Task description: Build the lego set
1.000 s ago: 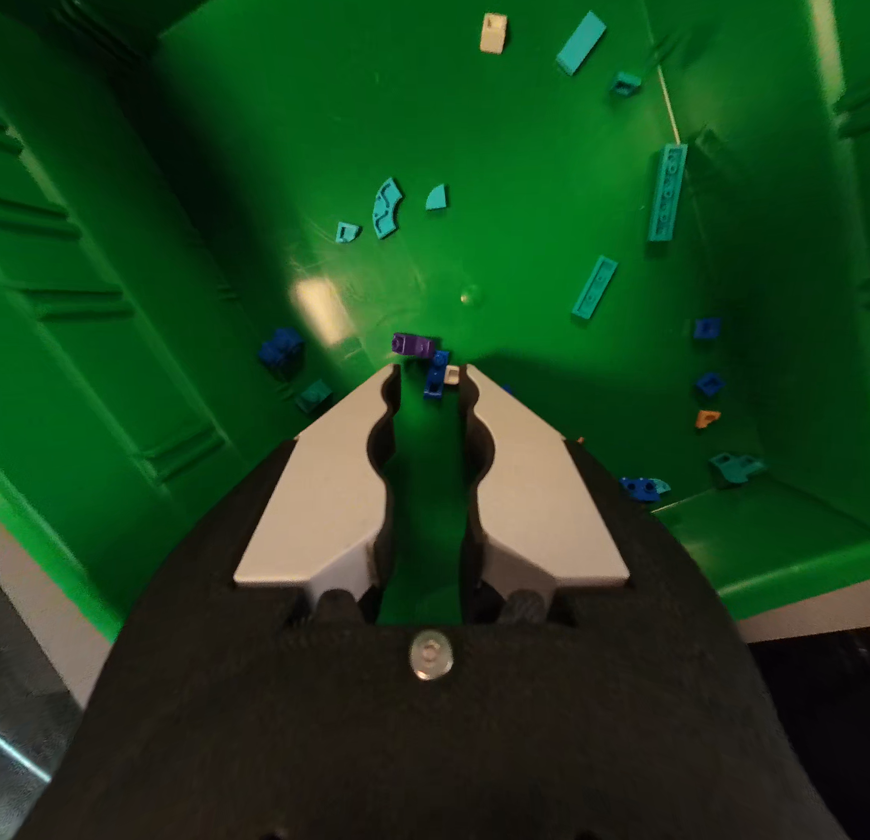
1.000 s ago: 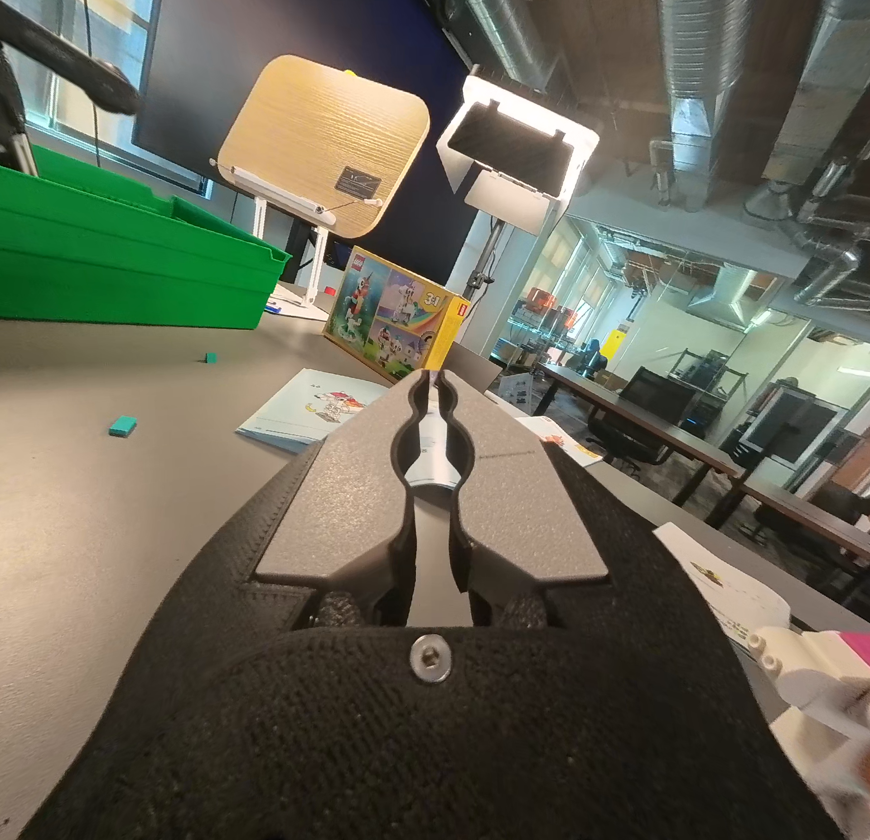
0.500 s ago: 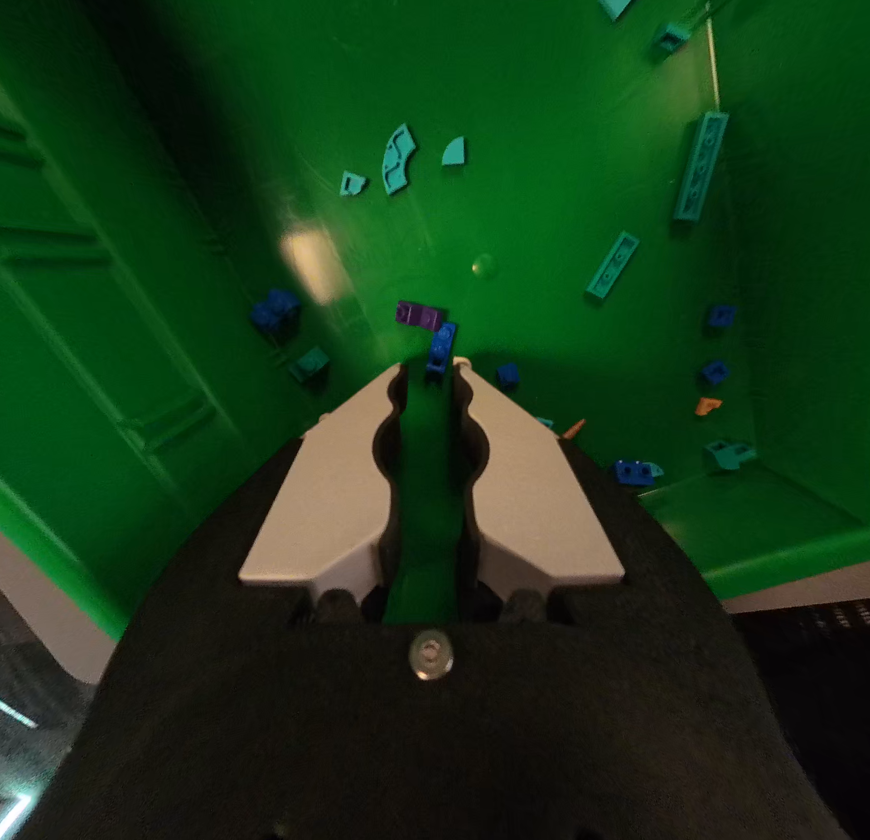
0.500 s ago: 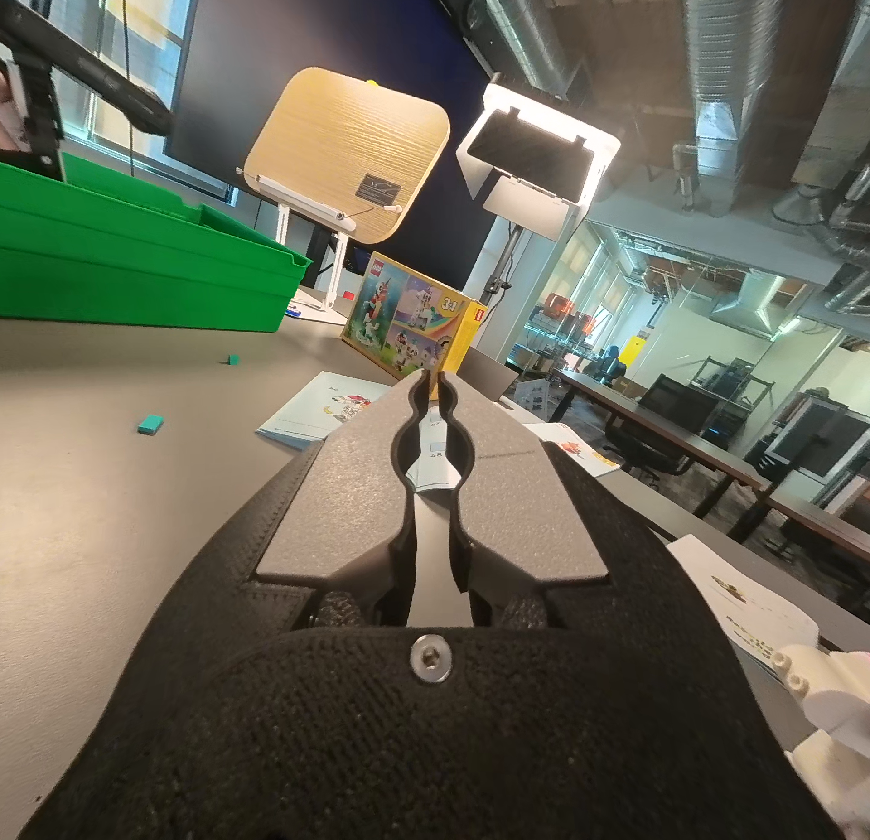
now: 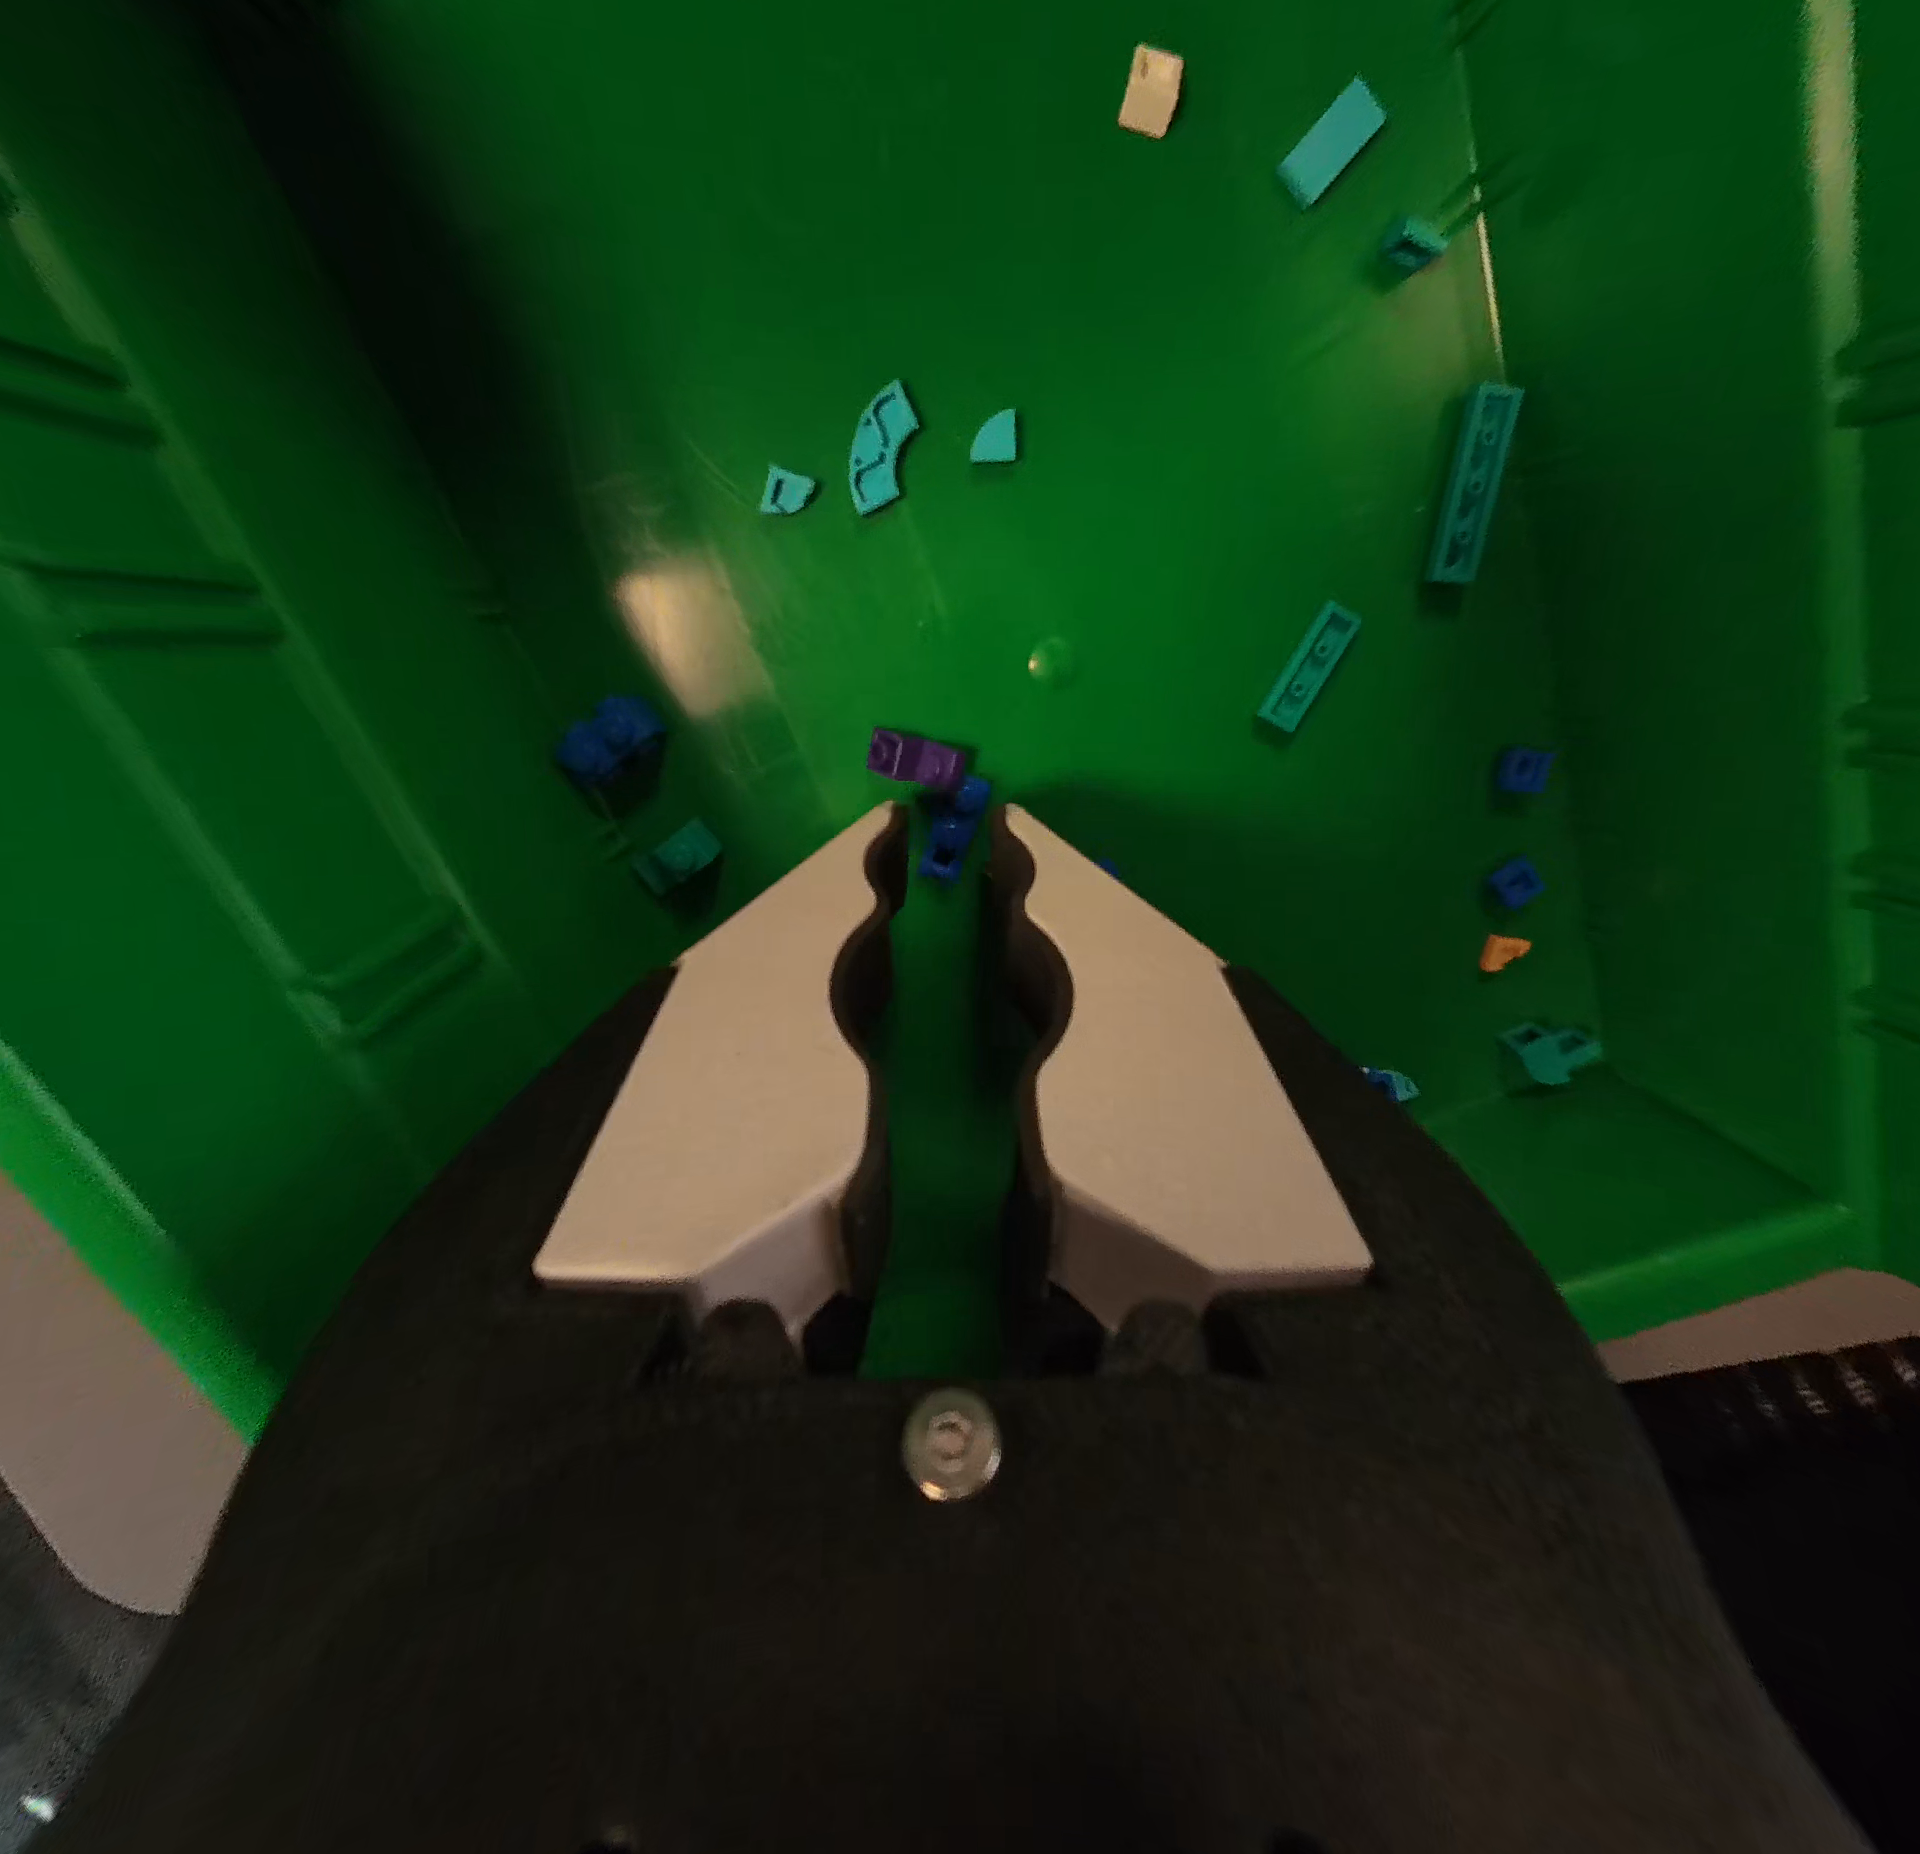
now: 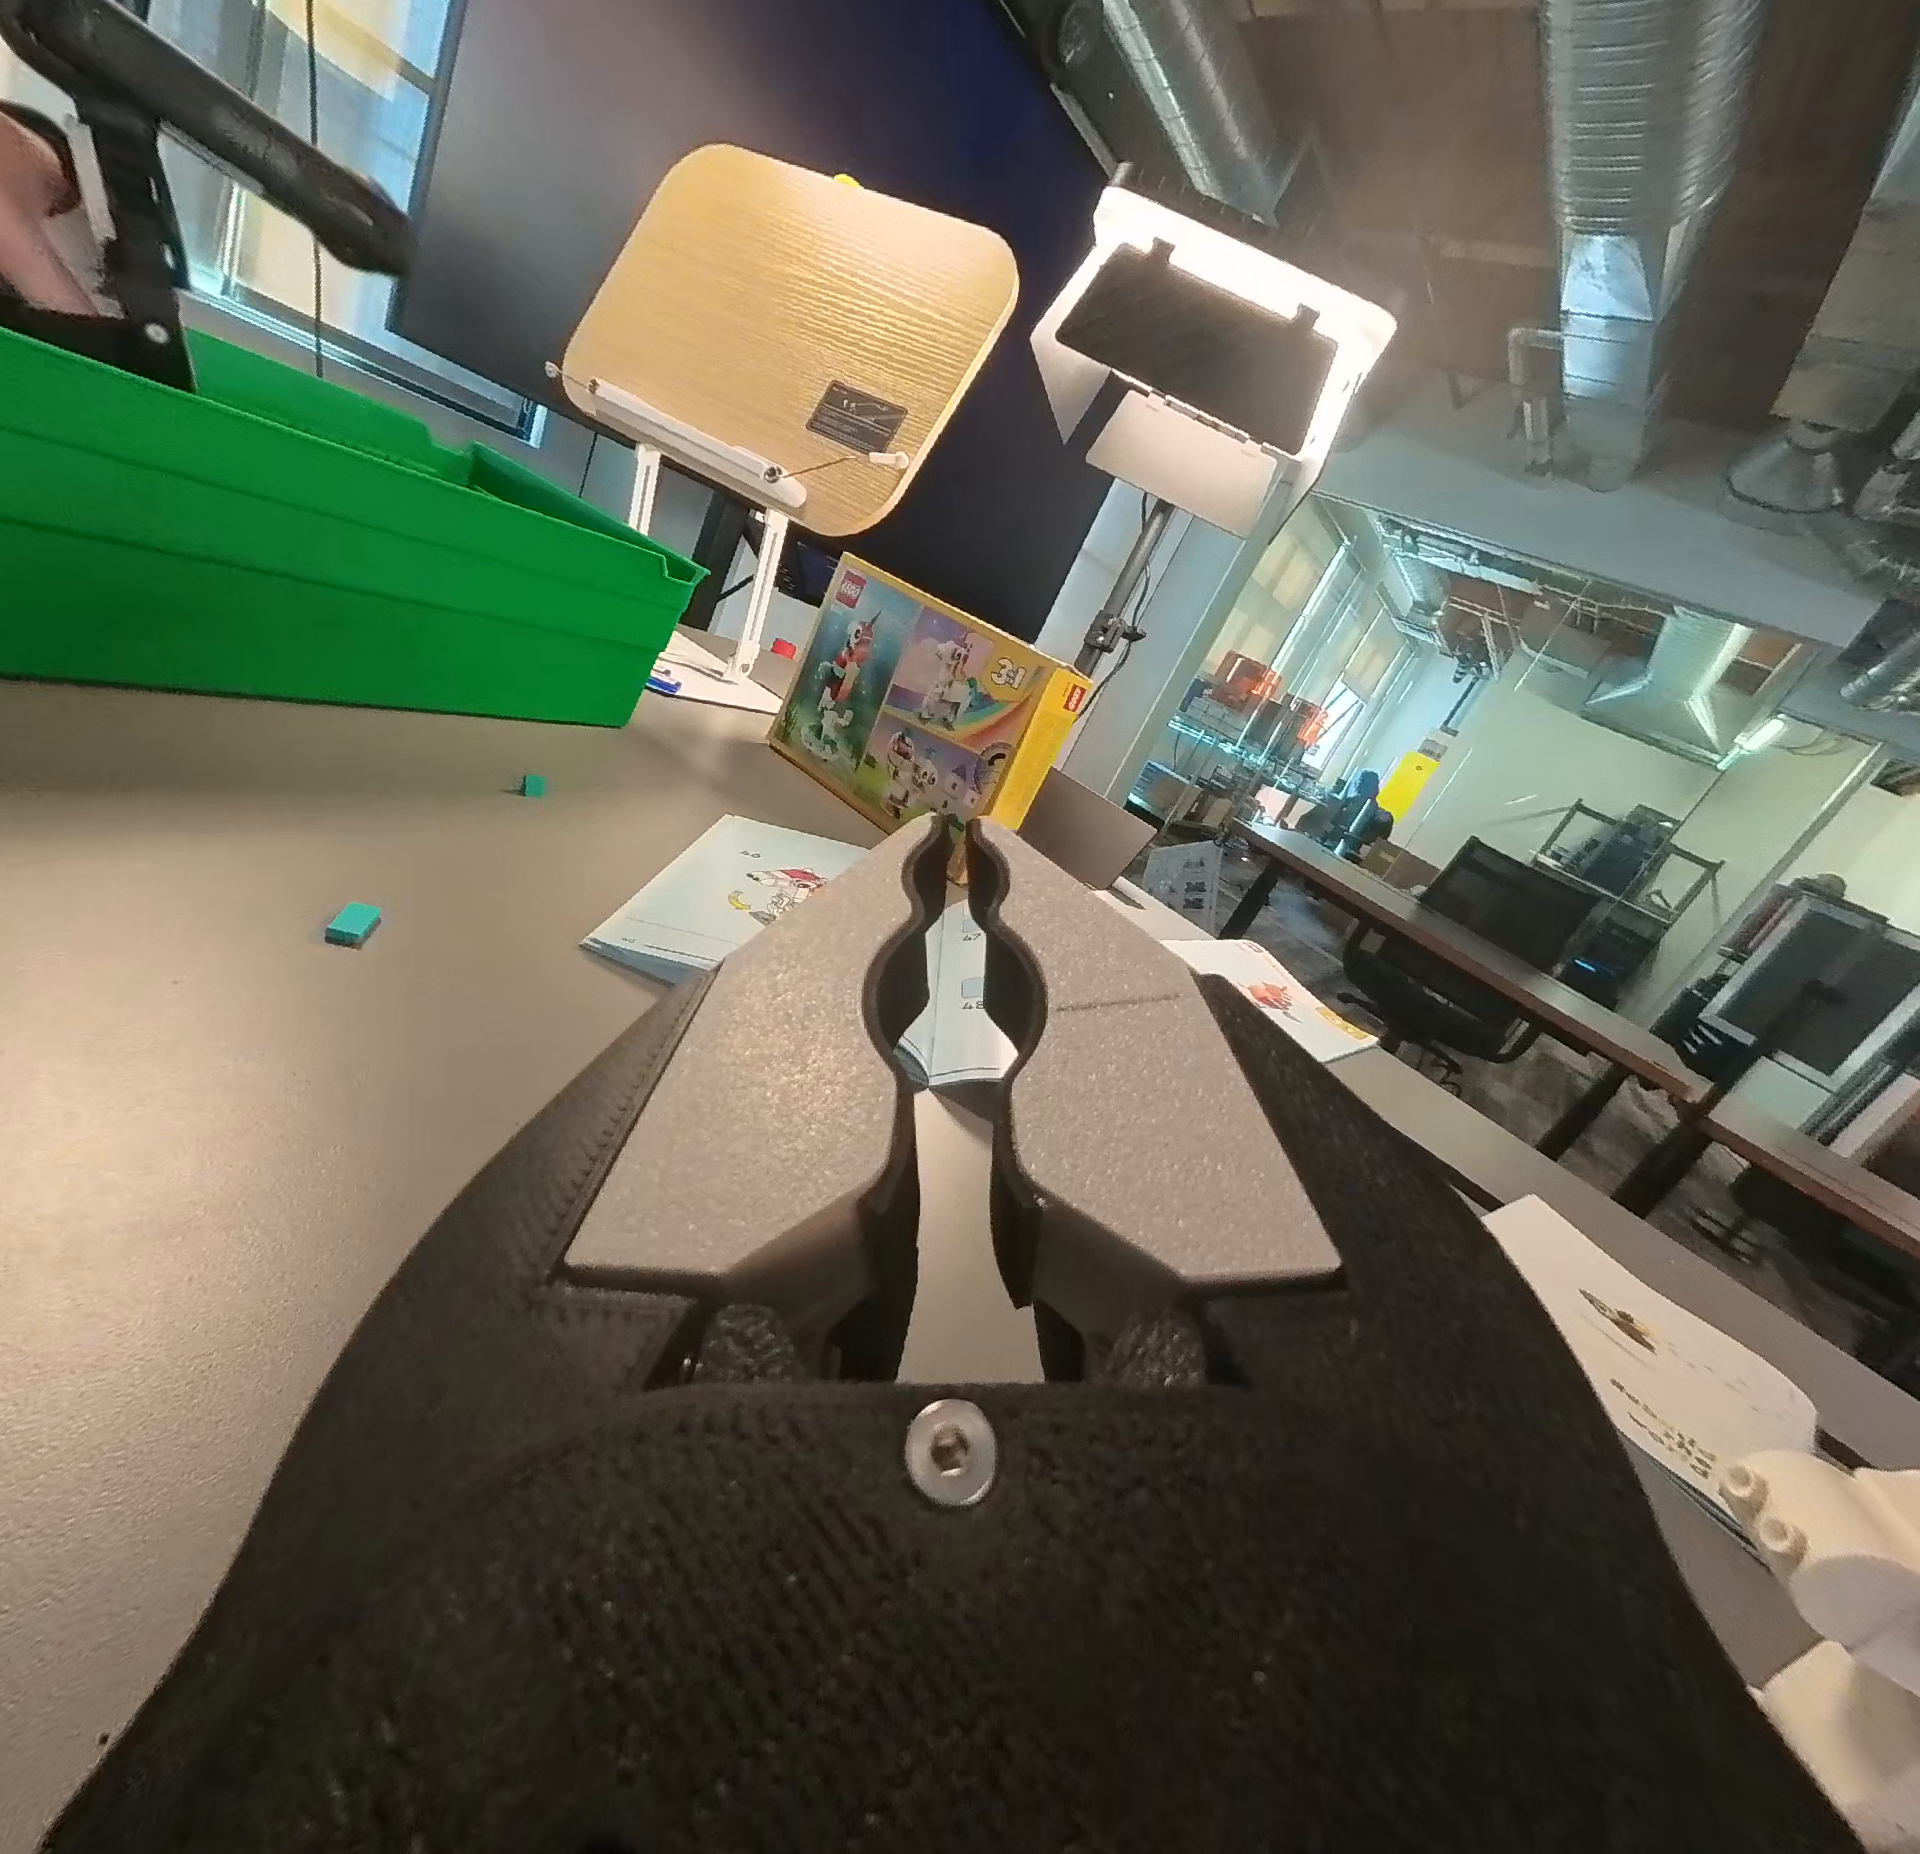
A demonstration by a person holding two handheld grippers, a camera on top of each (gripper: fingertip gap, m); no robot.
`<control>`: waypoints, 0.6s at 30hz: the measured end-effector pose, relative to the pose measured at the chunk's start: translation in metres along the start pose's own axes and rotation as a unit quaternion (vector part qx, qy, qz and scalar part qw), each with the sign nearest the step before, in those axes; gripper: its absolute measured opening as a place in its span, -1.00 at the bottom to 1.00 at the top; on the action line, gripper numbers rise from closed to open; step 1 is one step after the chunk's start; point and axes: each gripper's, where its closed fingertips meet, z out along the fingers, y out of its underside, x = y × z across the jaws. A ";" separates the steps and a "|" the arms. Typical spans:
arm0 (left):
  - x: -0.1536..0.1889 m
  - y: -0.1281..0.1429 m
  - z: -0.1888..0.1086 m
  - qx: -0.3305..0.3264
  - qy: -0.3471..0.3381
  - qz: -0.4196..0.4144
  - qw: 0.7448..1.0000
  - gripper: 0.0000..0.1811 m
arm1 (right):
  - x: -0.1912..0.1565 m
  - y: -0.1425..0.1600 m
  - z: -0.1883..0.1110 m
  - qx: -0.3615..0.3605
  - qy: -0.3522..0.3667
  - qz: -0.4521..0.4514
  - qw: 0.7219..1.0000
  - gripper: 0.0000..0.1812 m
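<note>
Now the left hand-held gripper (image 5: 945, 817), spread, has closed in on the blue brick (image 5: 951, 840) mid-frame; the right hand-held gripper (image 6: 951, 830) stays nearly pressed together, empty.

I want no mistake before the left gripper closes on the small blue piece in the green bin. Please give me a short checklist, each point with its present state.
1. Left gripper open around the blue piece: ok.
2. Blue piece between the fingertips: ok, though it is nearer the right one.
3. Purple piece apart from the blue piece: not ok, they look touching.
4. Fingertips touching the green bin floor: cannot tell.
5. Right gripper empty: ok, it is nearly shut on nothing, above the table.
</note>
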 end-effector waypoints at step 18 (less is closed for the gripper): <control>0.108 -0.054 -0.103 0.241 -0.079 0.141 0.957 -0.92 | 0.005 -0.007 -0.011 0.027 -0.018 -0.011 0.999 -1.00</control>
